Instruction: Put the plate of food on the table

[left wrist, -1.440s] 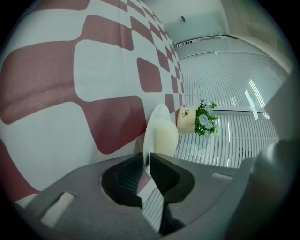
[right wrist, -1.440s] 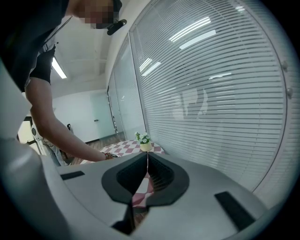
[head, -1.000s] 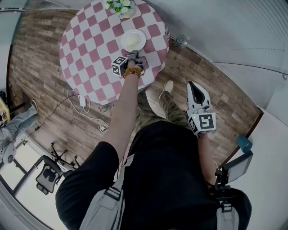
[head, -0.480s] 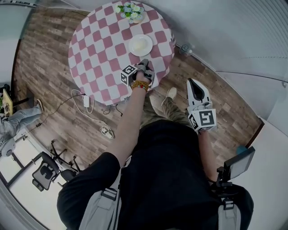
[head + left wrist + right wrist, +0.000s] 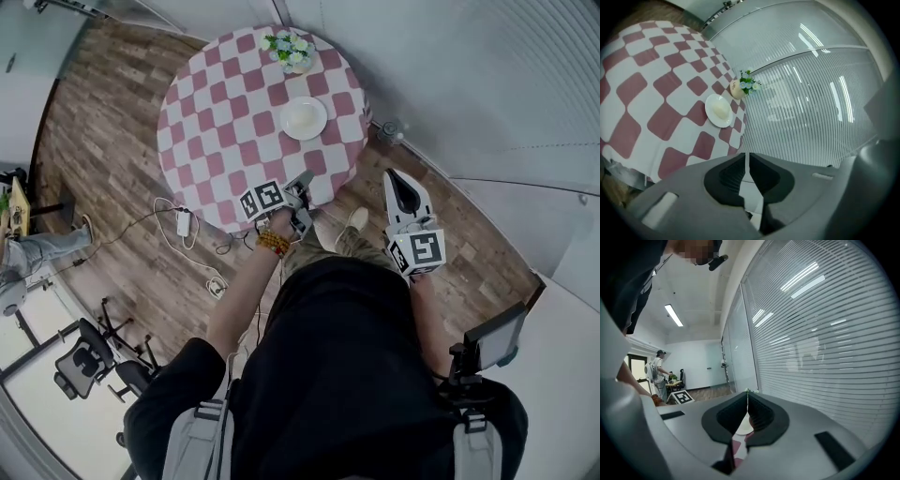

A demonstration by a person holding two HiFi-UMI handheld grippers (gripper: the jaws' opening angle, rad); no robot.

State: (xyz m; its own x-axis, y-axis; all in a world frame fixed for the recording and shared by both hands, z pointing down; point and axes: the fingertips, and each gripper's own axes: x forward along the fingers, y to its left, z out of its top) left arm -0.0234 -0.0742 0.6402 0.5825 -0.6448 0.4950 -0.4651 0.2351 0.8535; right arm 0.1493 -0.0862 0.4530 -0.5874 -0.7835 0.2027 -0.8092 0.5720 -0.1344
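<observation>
A white plate (image 5: 303, 118) with a pale mound of food rests on the round table (image 5: 211, 122), which has a red and white checked cloth. The left gripper view shows the same plate (image 5: 718, 110) well ahead of the jaws, next to a small vase of flowers (image 5: 742, 86). My left gripper (image 5: 302, 183) hangs over the table's near edge, shut and empty, a short way from the plate. My right gripper (image 5: 397, 178) is held off the table to the right, above the wooden floor, with its jaws closed on nothing.
The flower vase (image 5: 291, 52) stands at the table's far side. A power strip with cables (image 5: 183, 222) lies on the floor left of the table. An office chair (image 5: 80, 361) is at lower left. A glass wall with blinds (image 5: 811, 93) runs behind the table.
My left gripper has drawn back from the plate to the table's near edge. The plate stays on the table. The right gripper has hardly moved.
</observation>
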